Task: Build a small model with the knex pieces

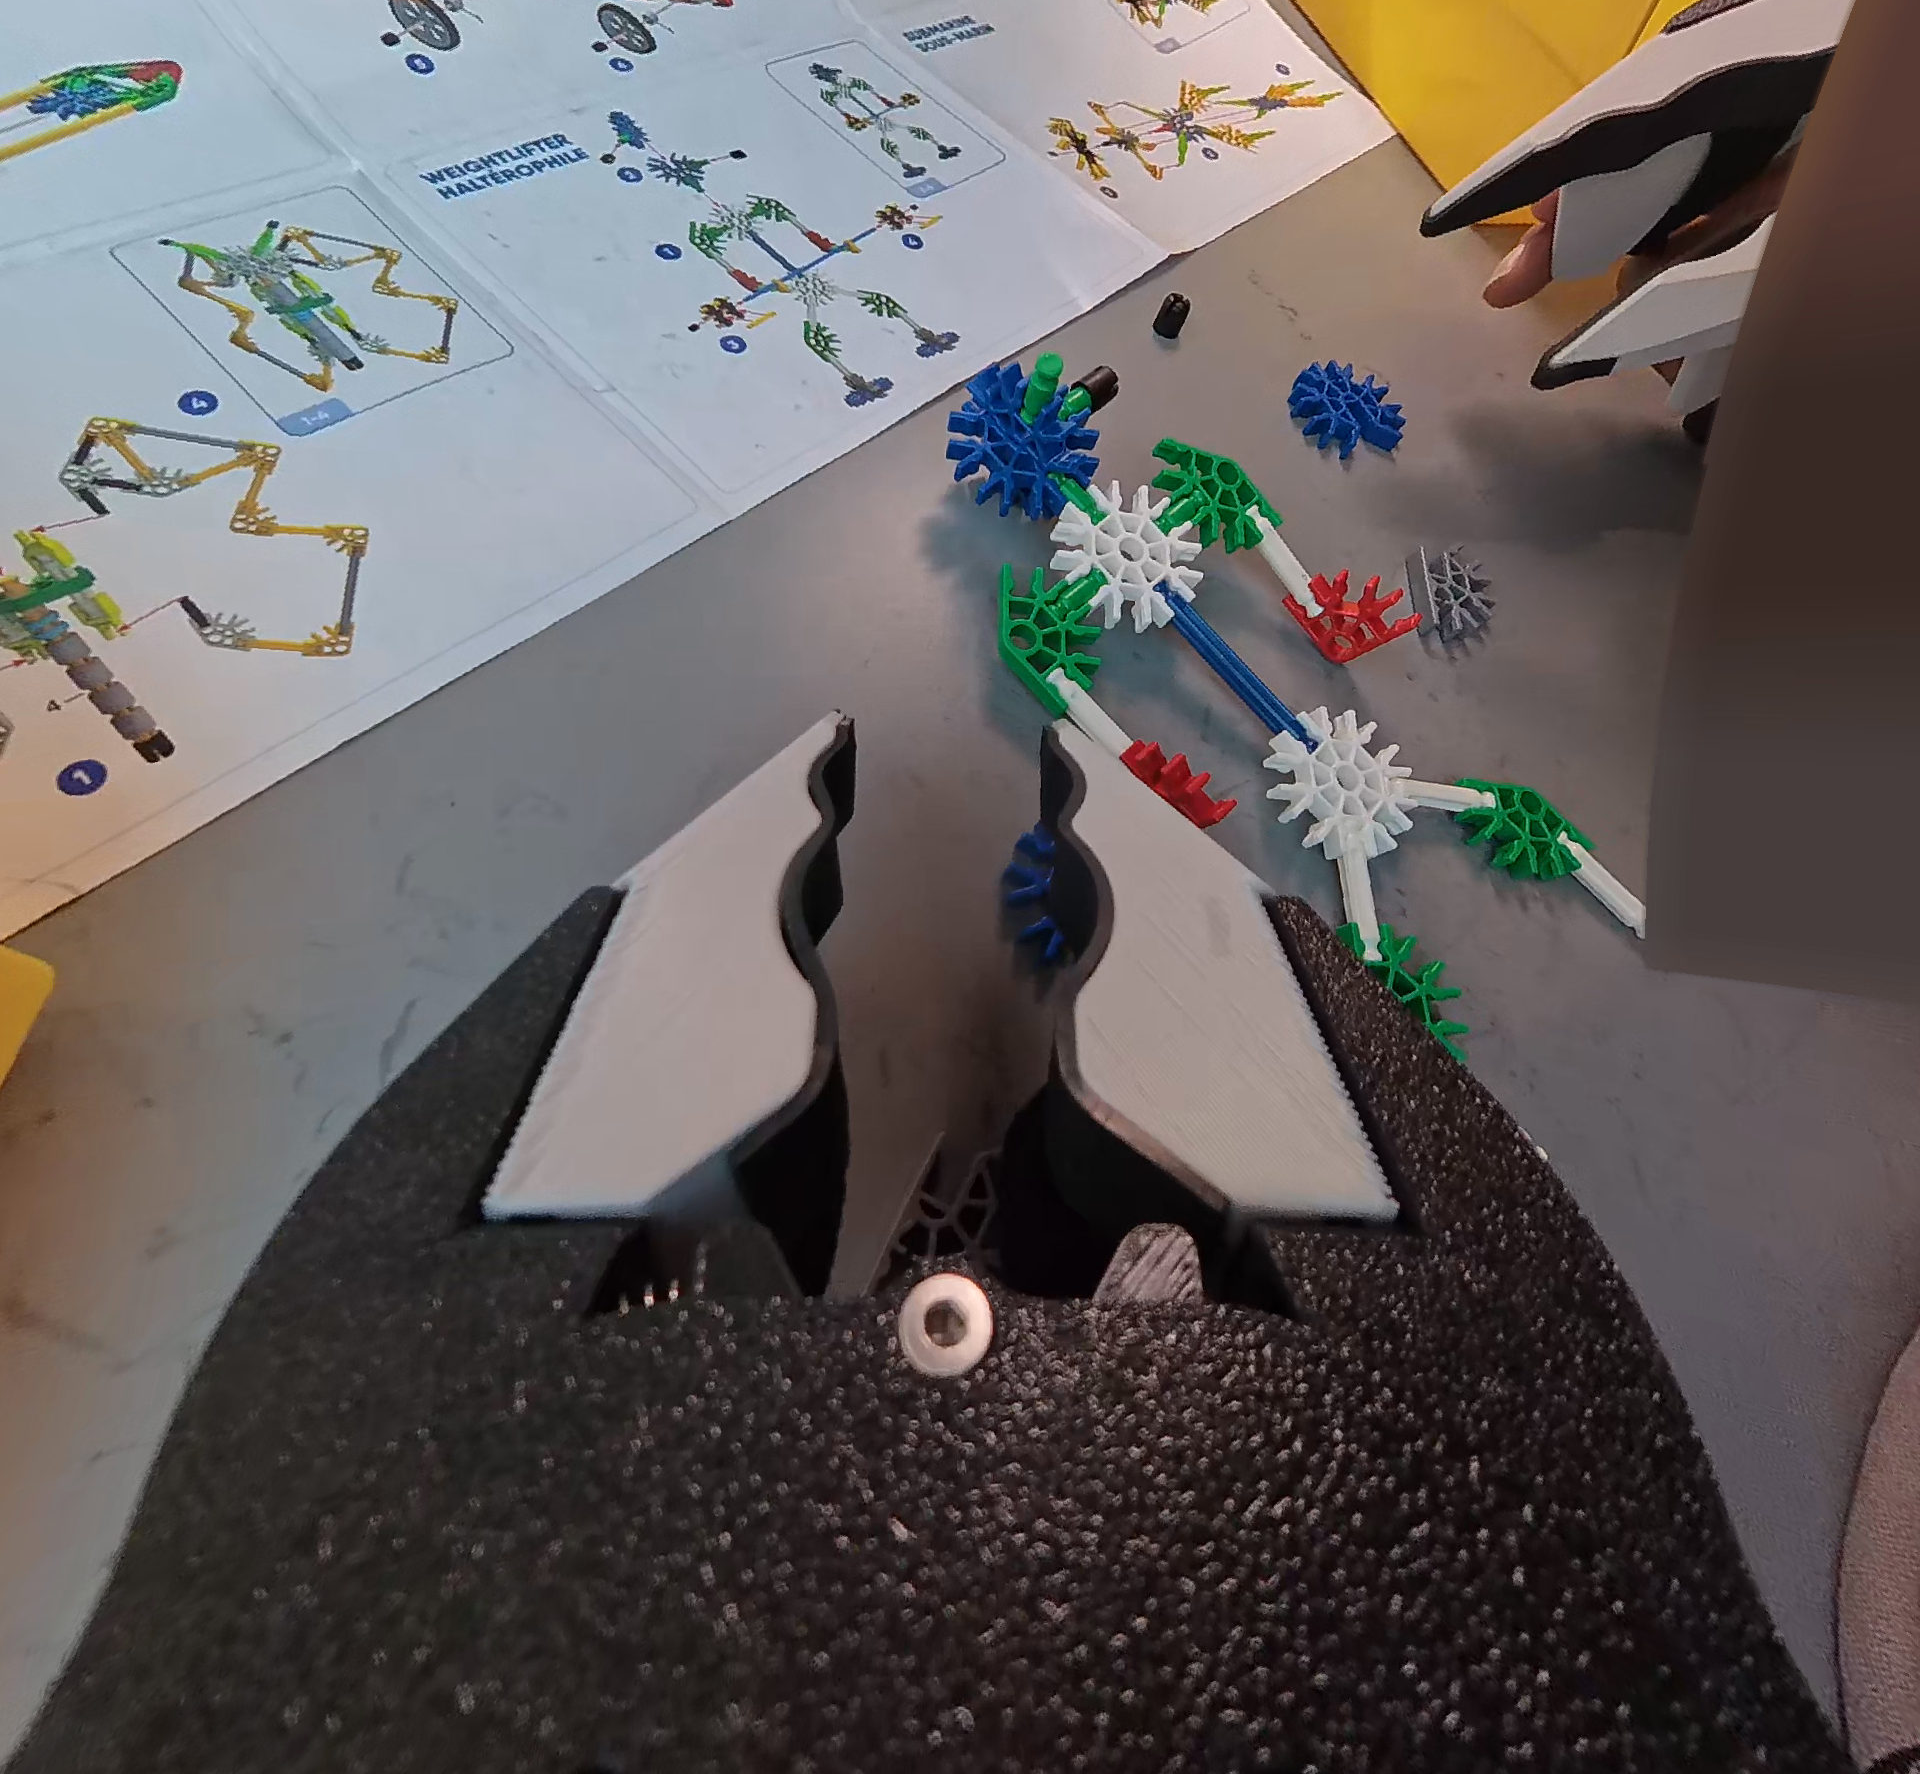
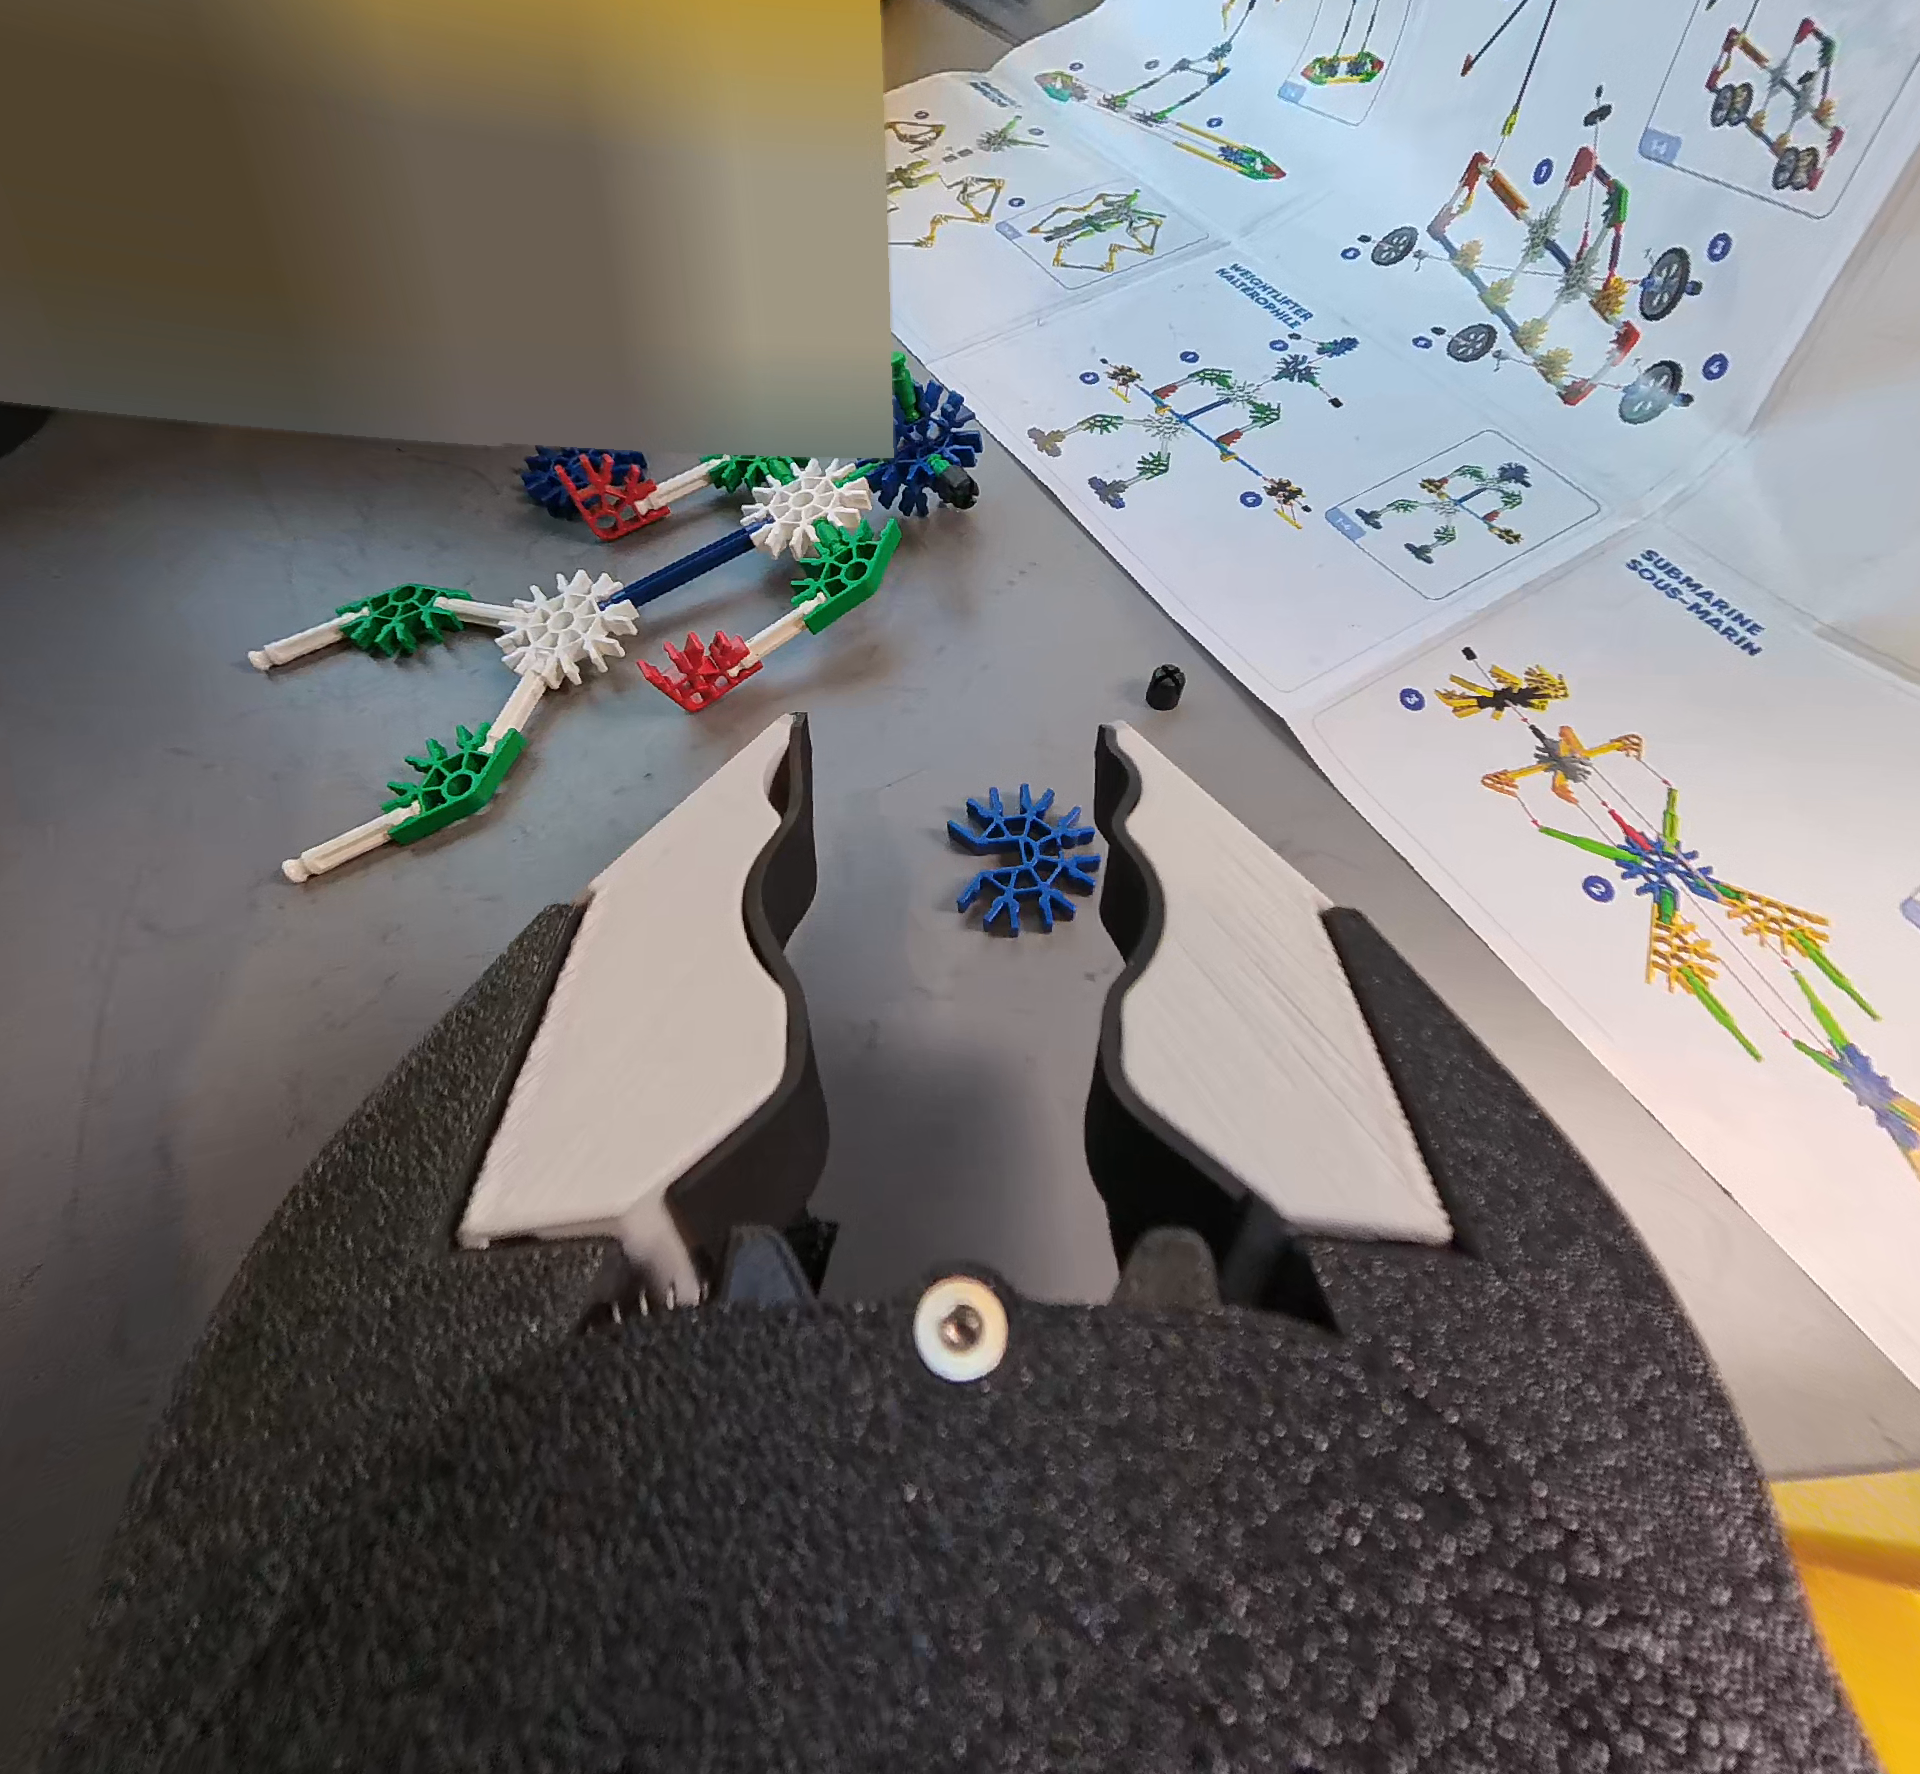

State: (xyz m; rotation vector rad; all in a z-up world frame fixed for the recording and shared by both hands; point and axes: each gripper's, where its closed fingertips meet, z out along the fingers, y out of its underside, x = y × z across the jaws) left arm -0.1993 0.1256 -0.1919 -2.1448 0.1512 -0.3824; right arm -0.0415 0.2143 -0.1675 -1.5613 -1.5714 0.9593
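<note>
The left gripper (image 1: pixel 948 737) is seen spread apart over the grey counter (image 1: pixel 623 789), gripping nothing; a small blue connector (image 1: pixel 1029 893) lies in the gap, against its right finger (image 1: pixel 1164 976). At about 1 o'clock from that gripper a toy figure (image 1: pixel 1226 644) built of white hubs, green and red connectors, white rods and a blue rod lies flat on the counter. Beyond it, a loose blue snowflake connector (image 1: pixel 1345 407) and a grey connector (image 1: pixel 1452 594) are found at 2 o'clock, and a black cap (image 1: pixel 1171 314) near the edge of the unfolded instruction sheet (image 1: pixel 499 353) at 12 o'clock. The right gripper (image 2: pixel 945 737) is likewise held spread and holding nothing; the blue snowflake connector (image 2: pixel 1023 859) lies flat between its fingers, close to the right one, whether touching cannot be told. The figure (image 2: pixel 582 612) sits at 10 o'clock and the black cap (image 2: pixel 1165 686) at 1 o'clock.
</note>
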